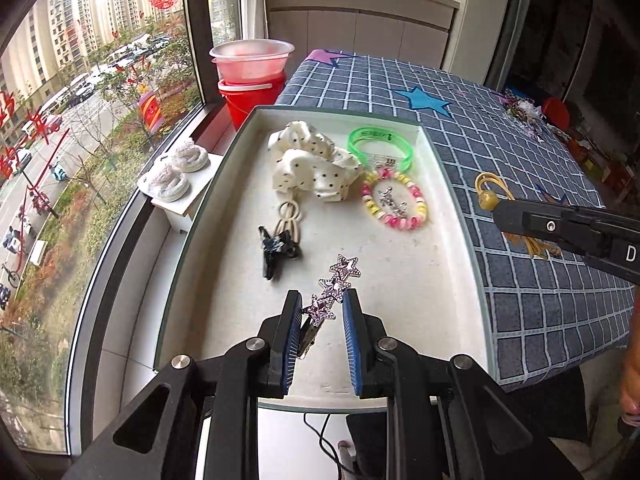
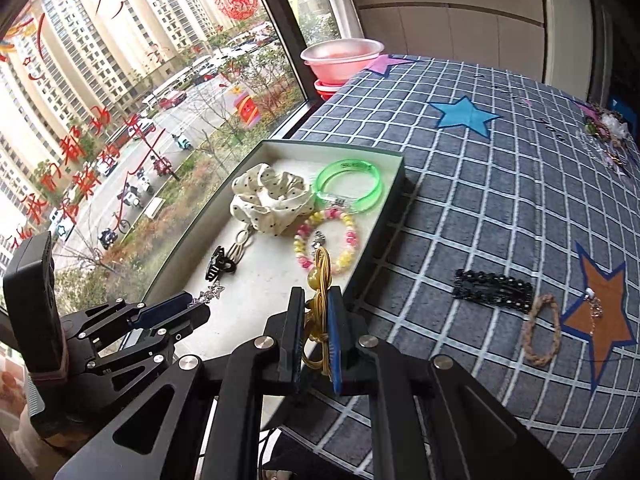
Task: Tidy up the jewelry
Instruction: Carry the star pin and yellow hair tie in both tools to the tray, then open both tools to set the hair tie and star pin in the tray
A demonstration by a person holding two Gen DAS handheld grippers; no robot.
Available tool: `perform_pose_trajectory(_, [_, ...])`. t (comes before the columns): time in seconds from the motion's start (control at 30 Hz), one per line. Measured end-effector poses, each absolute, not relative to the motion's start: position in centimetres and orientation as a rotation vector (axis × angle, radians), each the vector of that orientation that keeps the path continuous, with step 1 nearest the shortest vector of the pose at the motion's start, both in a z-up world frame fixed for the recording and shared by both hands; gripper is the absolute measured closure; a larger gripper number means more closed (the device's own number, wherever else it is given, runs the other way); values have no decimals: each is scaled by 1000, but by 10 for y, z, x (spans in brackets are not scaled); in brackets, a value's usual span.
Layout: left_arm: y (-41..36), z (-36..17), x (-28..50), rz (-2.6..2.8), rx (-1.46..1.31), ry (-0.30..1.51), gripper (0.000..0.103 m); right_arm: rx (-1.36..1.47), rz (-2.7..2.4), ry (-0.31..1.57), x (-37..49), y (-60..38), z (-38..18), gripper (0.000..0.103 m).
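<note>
A white tray (image 1: 400, 320) lies on the checked tablecloth and holds a dotted scrunchie (image 1: 312, 164), a green bangle (image 1: 380, 148), a pink and yellow bead bracelet (image 1: 394, 202), a beige hair tie (image 1: 289, 216) and a black claw clip (image 1: 278, 246). My left gripper (image 1: 318, 304) is open over the tray's near end, and a silver star hair clip (image 1: 334, 286) lies between its fingers. My right gripper (image 2: 316, 300) is shut on a yellow hair tie with a bead (image 2: 318, 280), held above the tray's right edge (image 2: 384, 220).
On the cloth right of the tray lie a black hair clip (image 2: 494, 290), a braided brown bracelet (image 2: 542, 330) and a thin chain (image 2: 594, 306). More jewelry is heaped at the far right (image 2: 604, 130). Pink bowl on a red bucket (image 1: 252, 64) stands by the window.
</note>
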State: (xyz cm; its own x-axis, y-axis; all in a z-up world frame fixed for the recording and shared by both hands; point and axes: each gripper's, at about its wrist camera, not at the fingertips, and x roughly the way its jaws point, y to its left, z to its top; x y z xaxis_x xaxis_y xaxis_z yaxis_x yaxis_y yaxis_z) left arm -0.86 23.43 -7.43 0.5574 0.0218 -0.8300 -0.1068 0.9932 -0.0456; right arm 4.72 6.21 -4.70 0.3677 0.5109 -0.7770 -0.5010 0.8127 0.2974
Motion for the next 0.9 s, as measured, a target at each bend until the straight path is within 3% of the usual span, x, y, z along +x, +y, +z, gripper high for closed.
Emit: perform_pose_trajectory(0.9, [275, -111, 1, 200, -97, 1025, 74, -140, 677, 1116, 70, 159, -106, 91])
